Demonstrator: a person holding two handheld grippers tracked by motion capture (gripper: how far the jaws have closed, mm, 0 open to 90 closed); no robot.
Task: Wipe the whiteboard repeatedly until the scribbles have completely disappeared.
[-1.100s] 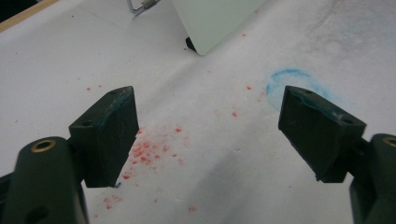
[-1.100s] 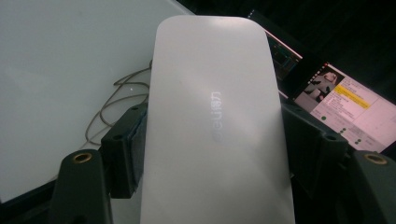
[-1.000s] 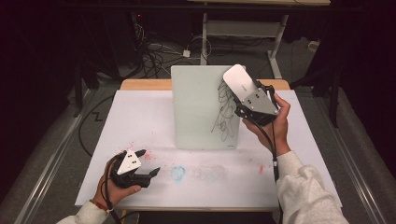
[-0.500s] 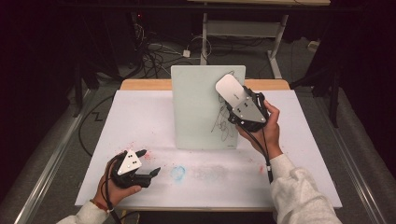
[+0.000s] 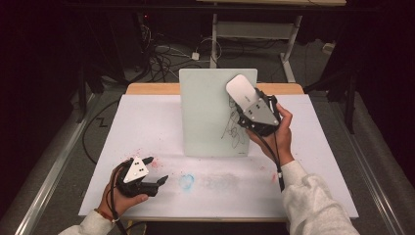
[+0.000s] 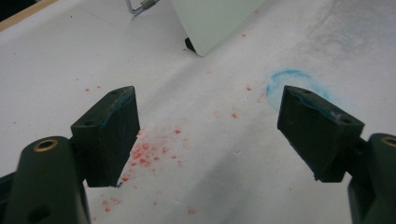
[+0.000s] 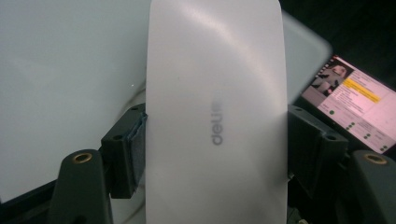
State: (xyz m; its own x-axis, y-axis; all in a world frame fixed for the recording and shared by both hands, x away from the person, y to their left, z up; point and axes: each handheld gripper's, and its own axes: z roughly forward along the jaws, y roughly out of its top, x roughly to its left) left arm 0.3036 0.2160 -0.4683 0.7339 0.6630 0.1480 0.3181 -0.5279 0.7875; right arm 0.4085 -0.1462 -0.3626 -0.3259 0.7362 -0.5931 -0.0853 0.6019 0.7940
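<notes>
Your right gripper (image 5: 244, 100) clamps one white eraser (image 5: 241, 90) between both jaws, raised against the upper right of the single upright whiteboard (image 5: 208, 117). Your left gripper (image 5: 155, 172) rests on the table (image 5: 147, 117), jaws apart.

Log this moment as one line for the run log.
right gripper: shut on eraser, at whiteboard scribble | left gripper: open, resting on table
</notes>
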